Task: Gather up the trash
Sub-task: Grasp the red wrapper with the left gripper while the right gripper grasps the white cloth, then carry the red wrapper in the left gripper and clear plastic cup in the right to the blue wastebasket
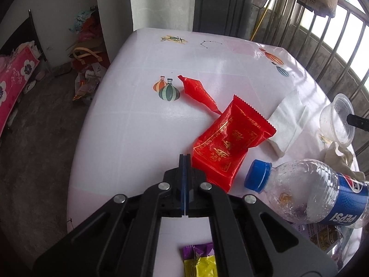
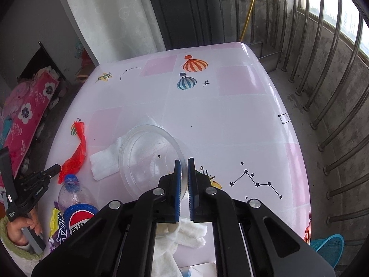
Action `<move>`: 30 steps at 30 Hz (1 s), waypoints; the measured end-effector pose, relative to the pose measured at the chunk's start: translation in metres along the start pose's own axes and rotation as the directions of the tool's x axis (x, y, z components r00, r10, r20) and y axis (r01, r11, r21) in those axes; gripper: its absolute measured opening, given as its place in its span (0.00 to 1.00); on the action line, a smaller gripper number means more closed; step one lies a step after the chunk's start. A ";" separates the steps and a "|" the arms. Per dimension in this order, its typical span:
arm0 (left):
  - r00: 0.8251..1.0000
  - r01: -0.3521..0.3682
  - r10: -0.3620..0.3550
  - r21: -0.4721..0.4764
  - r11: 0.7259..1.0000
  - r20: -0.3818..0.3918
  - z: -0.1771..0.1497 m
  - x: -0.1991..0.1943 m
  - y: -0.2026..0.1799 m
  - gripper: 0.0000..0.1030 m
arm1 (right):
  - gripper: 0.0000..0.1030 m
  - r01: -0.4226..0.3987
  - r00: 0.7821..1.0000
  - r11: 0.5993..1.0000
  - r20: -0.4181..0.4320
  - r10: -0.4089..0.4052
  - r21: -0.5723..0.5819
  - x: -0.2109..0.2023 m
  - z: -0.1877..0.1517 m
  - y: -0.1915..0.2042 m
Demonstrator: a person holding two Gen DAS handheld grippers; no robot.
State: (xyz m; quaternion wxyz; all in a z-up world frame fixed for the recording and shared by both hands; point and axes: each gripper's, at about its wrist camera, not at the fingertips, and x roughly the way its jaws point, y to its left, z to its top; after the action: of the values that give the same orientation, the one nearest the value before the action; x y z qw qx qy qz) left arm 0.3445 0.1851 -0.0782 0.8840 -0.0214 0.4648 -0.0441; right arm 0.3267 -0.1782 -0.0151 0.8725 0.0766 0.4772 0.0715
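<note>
My left gripper [image 1: 185, 159] is shut and empty, just left of a red snack packet [image 1: 230, 143] on the white-and-pink table [image 1: 129, 120]. A second red wrapper [image 1: 198, 92] lies beyond it. An empty Pepsi bottle [image 1: 309, 191] lies on its side to the right. A purple-yellow wrapper [image 1: 200, 260] lies under the gripper. My right gripper [image 2: 184, 164] is shut on the rim of a clear plastic cup [image 2: 147, 157], held tilted above the table. The cup also shows in the left wrist view [image 1: 337, 120]. The left gripper shows in the right wrist view [image 2: 55, 168].
A folded white tissue [image 1: 288, 122] lies between the packet and the cup, and crumpled tissue [image 2: 184, 237] lies under my right gripper. A blue basket [image 2: 327, 247] stands on the floor at the right. Metal railings run along the right side. Bags and clutter lie on the floor at the left.
</note>
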 end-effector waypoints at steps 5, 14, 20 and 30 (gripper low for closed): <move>0.991 0.129 -0.134 -0.143 0.981 -0.027 0.002 -0.008 0.020 0.08 | 0.06 0.001 1.000 1.000 0.005 -0.001 0.001 -0.002 0.000 -0.001; 0.899 0.367 -0.437 -0.494 0.788 -0.028 -0.005 0.001 0.056 0.37 | 0.06 -0.008 1.000 1.000 0.000 0.008 0.012 0.000 -0.002 -0.005; 0.905 0.341 -0.423 -0.535 0.773 -0.034 -0.002 0.015 0.049 0.37 | 0.06 -0.016 1.000 1.000 0.002 0.016 0.021 0.000 -0.003 -0.007; 0.918 0.314 -0.395 -0.529 0.789 -0.045 0.002 0.029 0.043 0.07 | 0.06 -0.033 0.999 0.999 0.009 0.032 0.036 -0.001 -0.003 -0.011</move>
State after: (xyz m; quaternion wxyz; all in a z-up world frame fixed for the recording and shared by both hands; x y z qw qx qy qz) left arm 0.3647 0.2247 -0.1046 0.7837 -0.3386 0.5136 -0.0861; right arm 0.3243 -0.1890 -0.0183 0.8717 0.1003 0.4735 0.0767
